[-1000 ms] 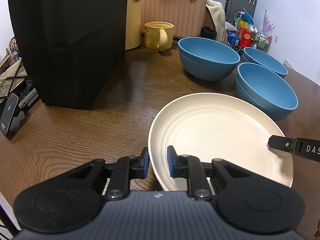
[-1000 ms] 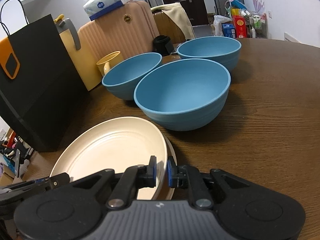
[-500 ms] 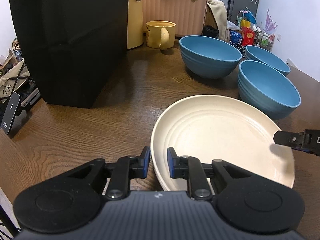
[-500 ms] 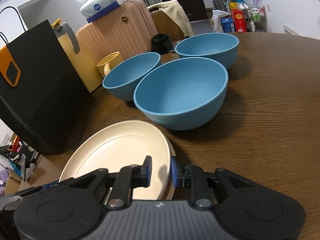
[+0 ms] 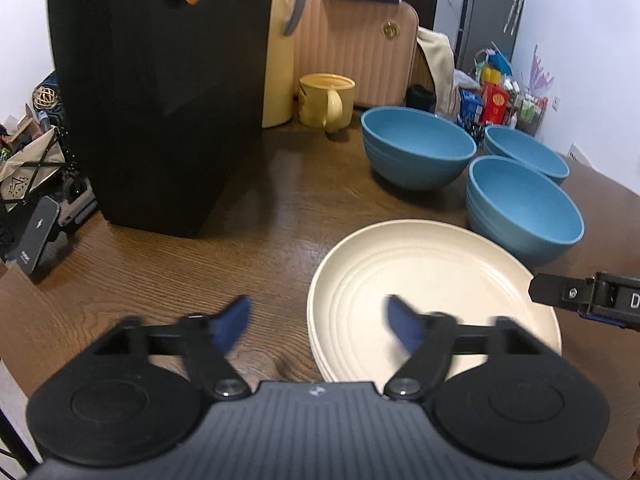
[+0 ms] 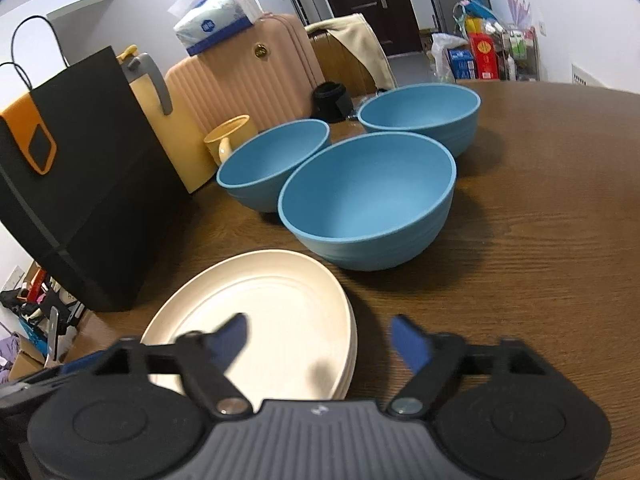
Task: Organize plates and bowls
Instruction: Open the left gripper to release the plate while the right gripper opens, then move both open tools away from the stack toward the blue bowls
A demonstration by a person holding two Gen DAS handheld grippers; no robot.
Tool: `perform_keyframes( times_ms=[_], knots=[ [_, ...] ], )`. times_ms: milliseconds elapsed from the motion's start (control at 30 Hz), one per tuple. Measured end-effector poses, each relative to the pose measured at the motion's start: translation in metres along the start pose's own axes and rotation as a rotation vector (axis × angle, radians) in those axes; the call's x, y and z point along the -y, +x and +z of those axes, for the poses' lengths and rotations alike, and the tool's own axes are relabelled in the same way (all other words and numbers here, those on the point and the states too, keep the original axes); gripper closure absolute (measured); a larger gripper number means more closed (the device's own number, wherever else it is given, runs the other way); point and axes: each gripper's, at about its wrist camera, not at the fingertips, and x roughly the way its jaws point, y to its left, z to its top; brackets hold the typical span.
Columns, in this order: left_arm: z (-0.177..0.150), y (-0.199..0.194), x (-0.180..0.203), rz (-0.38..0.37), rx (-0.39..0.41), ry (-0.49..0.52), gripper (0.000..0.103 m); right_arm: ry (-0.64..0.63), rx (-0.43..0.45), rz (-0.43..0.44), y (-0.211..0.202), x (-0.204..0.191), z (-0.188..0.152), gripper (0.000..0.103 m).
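Cream plate stack (image 5: 432, 280) set down near table's (image 5: 160, 280) front edge, released: left gripper (image 5: 316, 320) and right gripper (image 6: 320, 338) jaws just spread wide, nothing held. Risk: rim clipped on withdrawal, stack skewed toward nearest blue bowl (image 6: 368, 204).

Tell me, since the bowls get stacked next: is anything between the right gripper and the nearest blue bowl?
Nothing visible does. Only bare table lies between the open right gripper and the nearest blue bowl; the plate stack sits off to its left.

The bench (image 5: 168, 264) is grained brown wood with a soft sheen. The cream plates (image 5: 432, 280) and blue bowls (image 6: 368, 200) look like smooth matt plastic.
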Motion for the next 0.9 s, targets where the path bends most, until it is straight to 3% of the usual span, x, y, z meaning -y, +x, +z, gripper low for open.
perform_keyframes(
  times_ms=[67, 200, 900],
  knots=[
    [-0.001, -0.006, -0.002, -0.009, 0.014, -0.015, 0.001, 0.001, 0.010, 0.000, -0.005, 0.000, -0.001, 0.013],
    [0.000, -0.012, -0.006, -0.028, 0.017, -0.030, 0.000, -0.001, 0.033, -0.012, -0.015, -0.002, -0.006, 0.000],
    [-0.009, -0.038, 0.006, -0.047, 0.006, -0.013, 0.000, 0.036, 0.071, -0.011, -0.046, 0.017, -0.024, 0.000]
  ],
)
